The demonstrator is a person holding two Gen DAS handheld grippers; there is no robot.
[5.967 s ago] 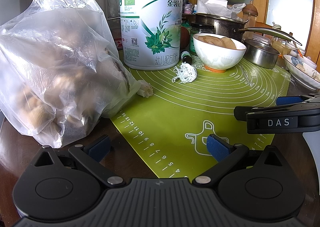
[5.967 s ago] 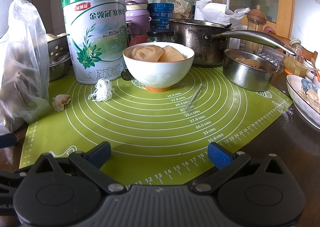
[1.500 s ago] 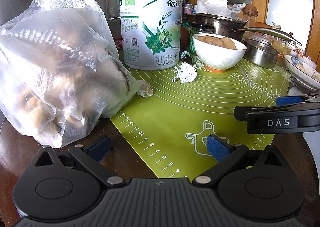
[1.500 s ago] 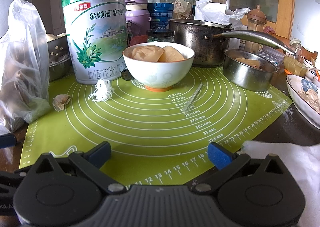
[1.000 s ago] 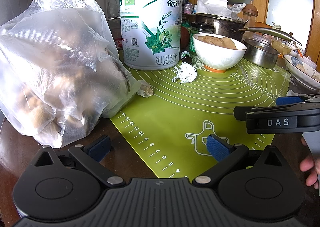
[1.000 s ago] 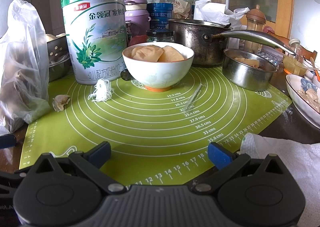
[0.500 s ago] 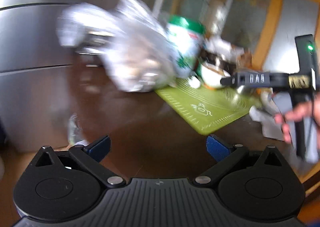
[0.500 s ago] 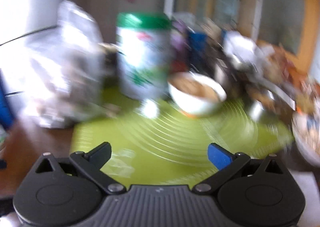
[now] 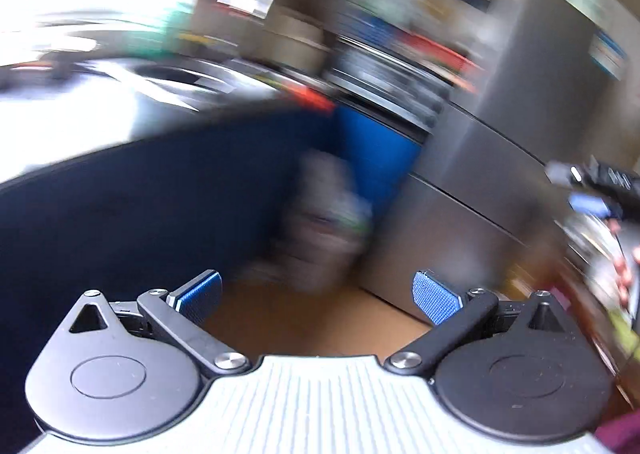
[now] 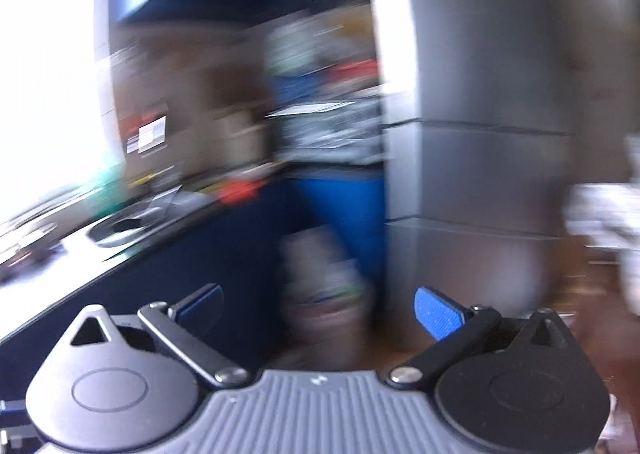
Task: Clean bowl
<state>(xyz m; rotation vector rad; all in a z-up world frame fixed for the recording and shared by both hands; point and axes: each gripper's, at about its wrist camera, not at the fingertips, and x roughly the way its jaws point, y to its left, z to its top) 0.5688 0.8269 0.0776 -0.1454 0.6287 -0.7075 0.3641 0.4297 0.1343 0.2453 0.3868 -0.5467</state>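
We read both sets of tongs as spread wide with nothing between their blue pads. The left tongs (image 9: 316, 292) are level, pads well apart, over a brown floor (image 9: 320, 318). The right tongs (image 10: 318, 306) are likewise level and wide open, holding nothing. In the left view, the right tongs appear at the far right edge, blurred, with fingertips beside them.

Both views are heavily motion-blurred. Just beyond the pads we see a pale, blurred bag (image 10: 324, 278), contents not readable. Behind it stand a blue bin (image 10: 348, 221) and a grey fridge (image 10: 476, 125). To the left runs a dark desk (image 10: 132, 286) carrying a metal bowl-like vessel (image 10: 120, 232); we cannot tell its contents. The bowl to be cleaned cannot be located in either view.
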